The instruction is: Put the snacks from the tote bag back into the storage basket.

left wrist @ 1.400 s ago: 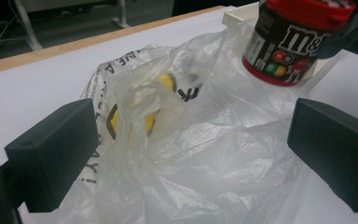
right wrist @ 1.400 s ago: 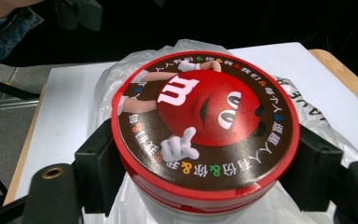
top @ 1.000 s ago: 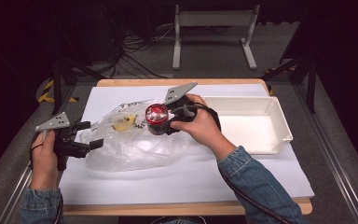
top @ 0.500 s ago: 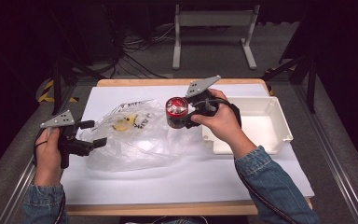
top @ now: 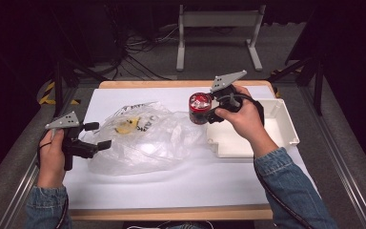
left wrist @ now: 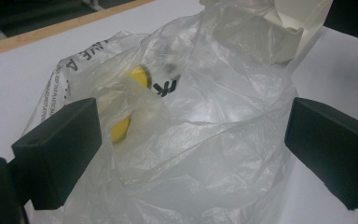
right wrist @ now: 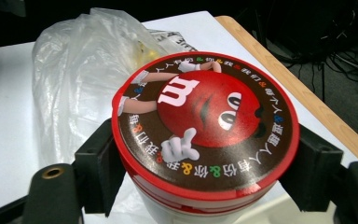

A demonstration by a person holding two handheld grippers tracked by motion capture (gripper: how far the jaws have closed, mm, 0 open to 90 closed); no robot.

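Meanwhile, right gripper (top: 208,110) jaws clamp the red-lidded tub (top: 199,108); left gripper (top: 100,136) jaws gape beside the plastic bag (top: 145,138).

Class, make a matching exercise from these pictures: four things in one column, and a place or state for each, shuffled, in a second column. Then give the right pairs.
Things:
1. can
2. bag
3. tray
4. left gripper

Places or states:
A. white, at the table's right side
B. clear plastic, crumpled, lying in the middle
C. open, jaws at the bag's left edge
D. red lid, clamped in the right gripper near the tray's left edge

Pairs: 1-D, 2-B, 3-A, 4-C
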